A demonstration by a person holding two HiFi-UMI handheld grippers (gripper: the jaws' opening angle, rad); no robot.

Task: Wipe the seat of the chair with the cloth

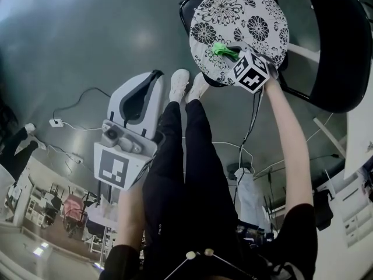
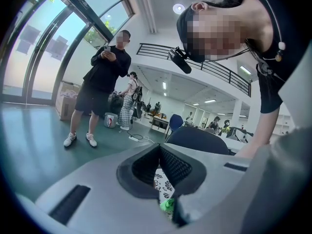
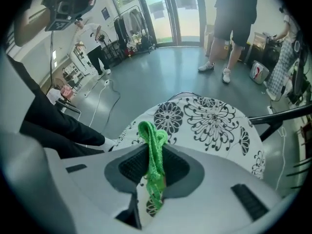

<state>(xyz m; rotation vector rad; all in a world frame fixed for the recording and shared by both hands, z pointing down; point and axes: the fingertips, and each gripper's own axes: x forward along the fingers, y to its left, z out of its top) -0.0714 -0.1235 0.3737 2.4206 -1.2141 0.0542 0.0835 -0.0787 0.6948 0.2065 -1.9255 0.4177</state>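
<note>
The chair's round seat (image 1: 233, 16) has a white cushion with black flowers and lies at the top right of the head view. My right gripper (image 1: 234, 55) hovers over the seat's near edge, shut on a bright green cloth (image 1: 222, 49). In the right gripper view the cloth (image 3: 154, 150) hangs bunched between the jaws, with the seat (image 3: 214, 121) just beyond it. My left gripper (image 1: 155, 76) is held low at the left, away from the chair, jaws shut on nothing. Its own view looks up across the room; its jaws (image 2: 158, 152) meet.
The black chair back (image 1: 341, 45) curves round the seat's right side. My white shoes (image 1: 187, 85) stand by the seat's near edge. Cables and a power strip (image 1: 56, 122) lie on the grey floor at left. A person (image 2: 100, 89) stands some way off; another's legs (image 3: 233, 33) are beyond the chair.
</note>
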